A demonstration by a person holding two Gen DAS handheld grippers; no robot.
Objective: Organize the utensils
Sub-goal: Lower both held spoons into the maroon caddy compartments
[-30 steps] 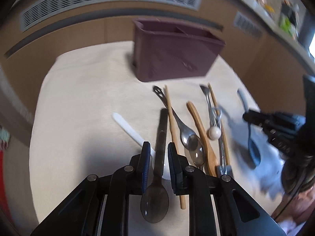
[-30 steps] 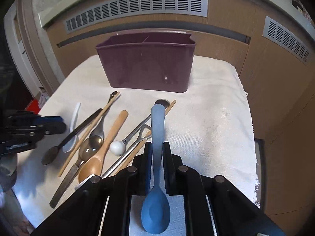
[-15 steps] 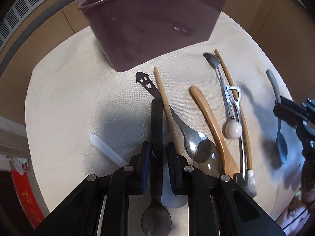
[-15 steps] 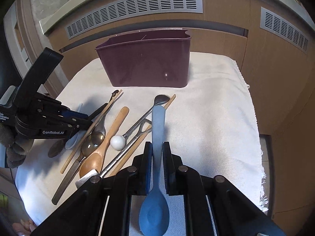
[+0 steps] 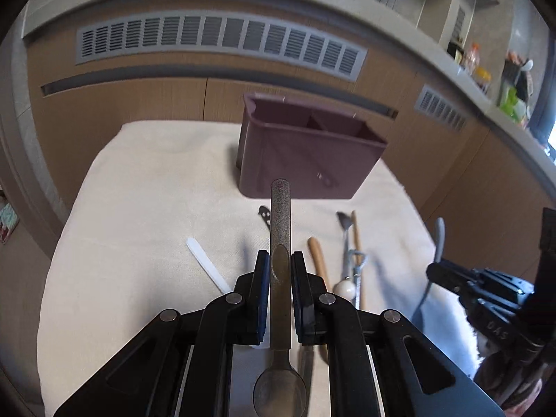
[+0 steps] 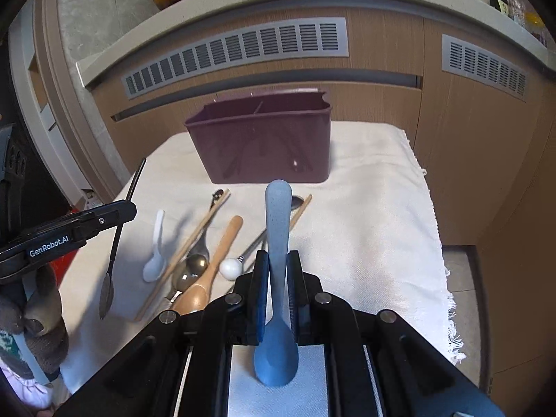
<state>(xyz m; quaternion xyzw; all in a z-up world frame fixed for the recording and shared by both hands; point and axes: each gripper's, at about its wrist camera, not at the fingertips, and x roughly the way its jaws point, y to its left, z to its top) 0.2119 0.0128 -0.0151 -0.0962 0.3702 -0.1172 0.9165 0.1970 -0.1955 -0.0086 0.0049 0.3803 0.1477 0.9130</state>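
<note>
My left gripper (image 5: 279, 260) has a dark metal spoon (image 5: 280, 215) between its jaws, which are closing; the pads press on the handle and the spoon hangs clear of the cloth, bowl toward me. In the right wrist view the same left gripper (image 6: 118, 210) carries that dark spoon (image 6: 114, 243) at the left. My right gripper (image 6: 278, 257) is shut on a blue spoon (image 6: 277, 222), lifted, handle pointing at the maroon utensil caddy (image 6: 264, 142). The caddy (image 5: 305, 160) stands at the back of the cloth, divided into compartments.
On the white cloth (image 6: 365, 226) lie a white spoon (image 6: 156, 260), a wooden spoon (image 6: 215, 267), a white ball-ended utensil (image 6: 230, 268), chopsticks and steel spoons. Wooden cabinets with vents stand behind. The cloth's fringed edge is at the right.
The left gripper closed on the dark spoon and lifted it off the cloth, tilting up toward the caddy. The right gripper rose slightly with the blue spoon.
</note>
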